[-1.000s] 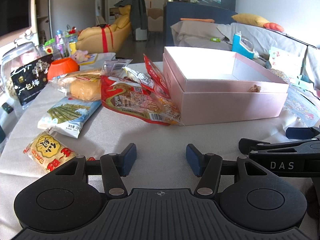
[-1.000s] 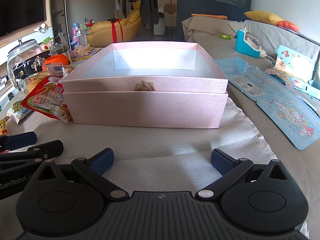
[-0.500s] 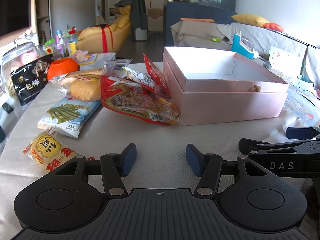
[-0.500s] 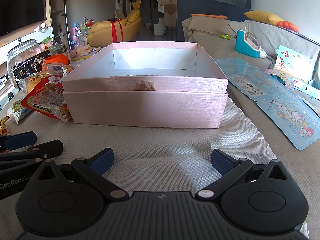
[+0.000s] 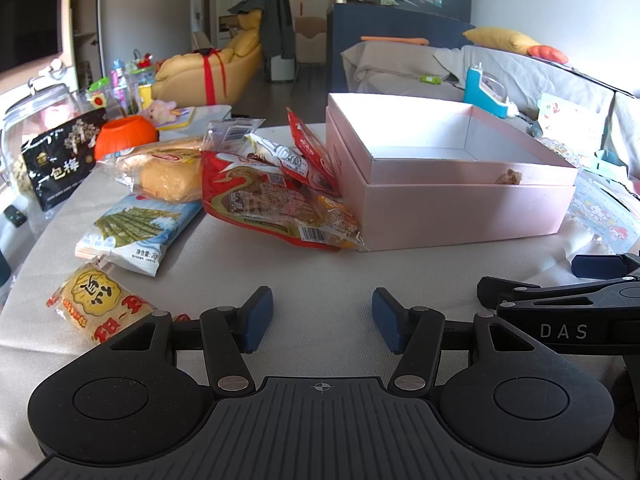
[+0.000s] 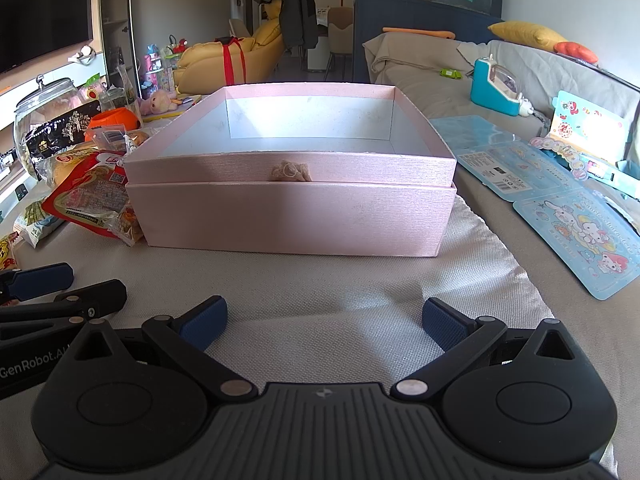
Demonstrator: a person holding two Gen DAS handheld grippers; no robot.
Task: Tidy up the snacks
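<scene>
An open pink box (image 5: 460, 208) (image 6: 292, 216) stands on the grey cloth, nothing visible inside it. Left of it lie snack packs: a red bag (image 5: 272, 208) (image 6: 88, 200) leaning on the box, a bread pack (image 5: 164, 172), a blue-white seaweed pack (image 5: 136, 232), a yellow-red cracker pack (image 5: 100, 304) and a black plum bag (image 5: 60, 164). My left gripper (image 5: 322, 320) is open and empty, low over the cloth in front of the snacks. My right gripper (image 6: 324, 324) is open and empty in front of the box; it also shows in the left wrist view (image 5: 560, 300).
A glass jar (image 6: 44, 120) and an orange bowl (image 5: 126, 132) stand at the far left. Blue cartoon cards (image 6: 576, 236) and a blue toy (image 6: 496, 88) lie on the sofa to the right. The cloth's right edge (image 6: 516, 264) runs beside the box.
</scene>
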